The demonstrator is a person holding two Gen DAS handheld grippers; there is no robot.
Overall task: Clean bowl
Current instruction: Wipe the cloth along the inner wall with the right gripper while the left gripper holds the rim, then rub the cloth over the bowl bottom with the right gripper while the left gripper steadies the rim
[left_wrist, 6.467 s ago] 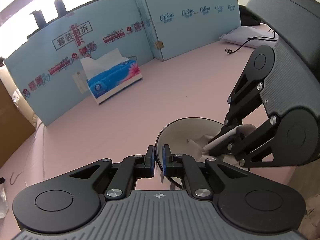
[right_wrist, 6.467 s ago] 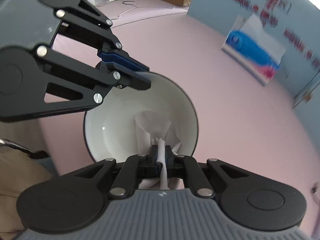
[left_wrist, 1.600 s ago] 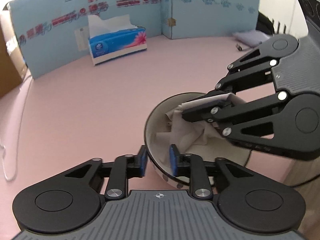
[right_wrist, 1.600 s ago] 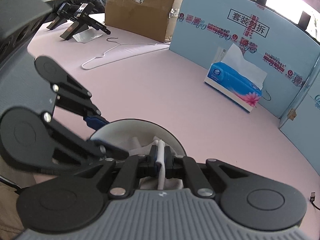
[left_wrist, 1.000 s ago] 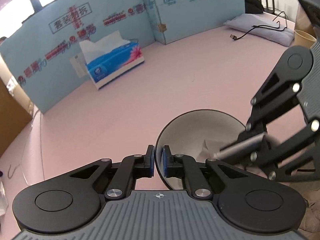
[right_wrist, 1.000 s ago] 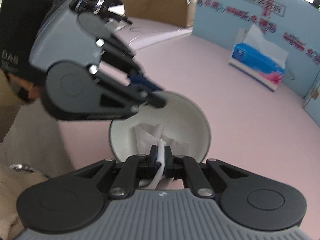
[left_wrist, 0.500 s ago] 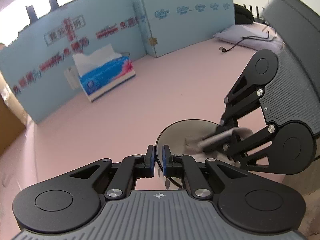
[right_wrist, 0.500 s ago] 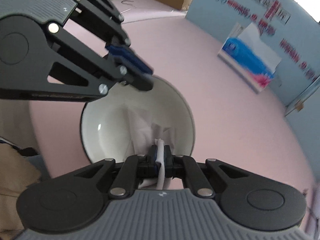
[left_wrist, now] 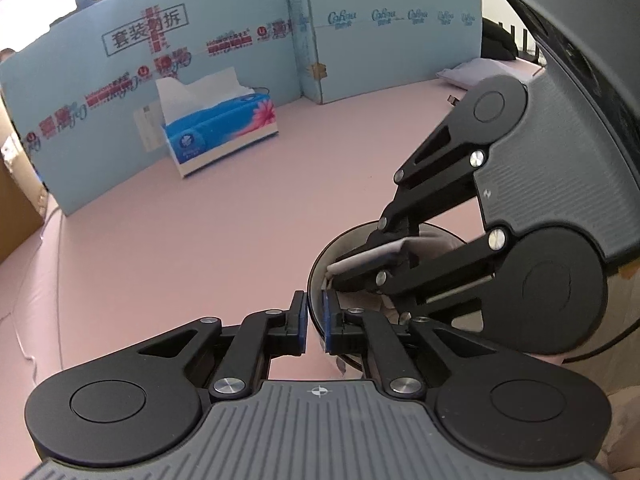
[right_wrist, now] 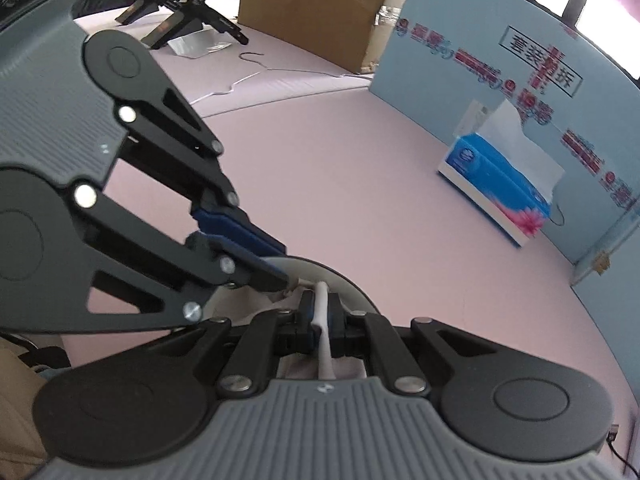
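Note:
The bowl (left_wrist: pixel 317 268), white inside with a dark rim, sits at the near edge of the pink table. My left gripper (left_wrist: pixel 314 316) has the rim between its blue pads, and its jaws are closing tighter on it. My right gripper (left_wrist: pixel 340 270) reaches into the bowl from the right, shut on a crumpled white tissue (left_wrist: pixel 372 254) close to the left pads. In the right wrist view the right gripper (right_wrist: pixel 320 308) pinches the tissue (right_wrist: pixel 323 320) just inside the bowl's rim (right_wrist: pixel 344 276), and the left gripper (right_wrist: pixel 276 274) comes in from the left. Most of the bowl's inside is hidden.
A blue tissue box (left_wrist: pixel 220 128) stands far back on the table, before a light-blue board wall (left_wrist: pixel 360 40). In the right wrist view a cardboard box (right_wrist: pixel 312 8), a wire hanger (right_wrist: pixel 240 76) and black tools (right_wrist: pixel 180 4) lie at the far left.
The right gripper has swept the tissue across the inside of the bowl to the rim beside the left pads. The left gripper stays clamped on the rim.

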